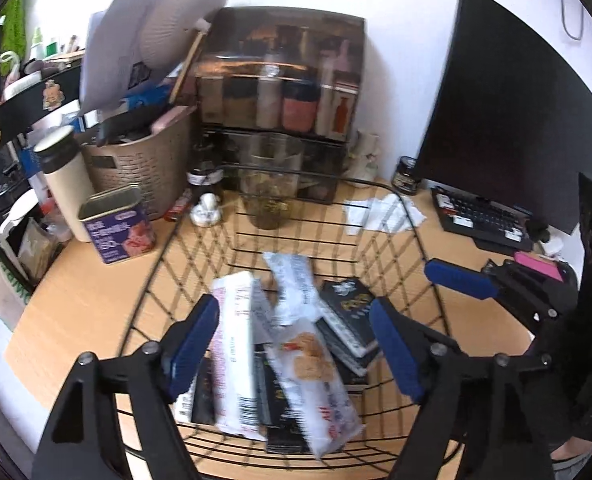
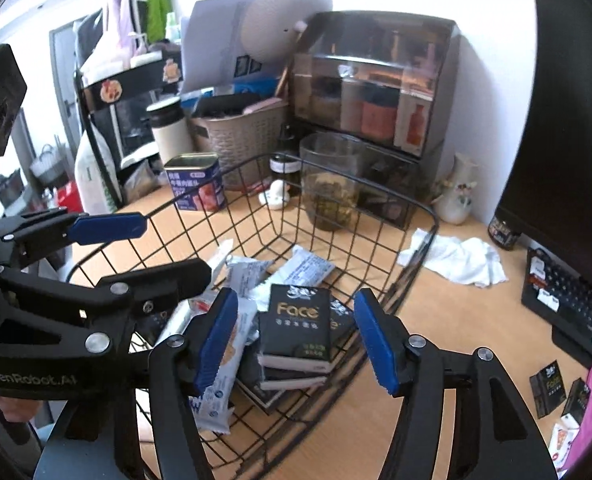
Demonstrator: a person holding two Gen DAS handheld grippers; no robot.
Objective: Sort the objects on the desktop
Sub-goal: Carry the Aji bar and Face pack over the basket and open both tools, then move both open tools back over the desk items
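Both my grippers hang over the wire basket (image 2: 424, 216). The left gripper (image 1: 296, 344) has its jaws wide apart, with the white snack packets (image 1: 236, 356) lying loose between and below them; the pads press on nothing. The right gripper (image 2: 296, 336) stands partly open around the black tissue pack (image 2: 296, 328), which rests on the stack in the basket, and I can't see the pads touching it, so I'd say it holds nothing either. More black packs (image 2: 548, 388) lie out on the desk (image 2: 436, 360) near the keyboard (image 2: 568, 304). To do this well, I'd lift both grippers straight up clear of the wire rim before swinging right, so no finger snags the mesh or drags a packet out
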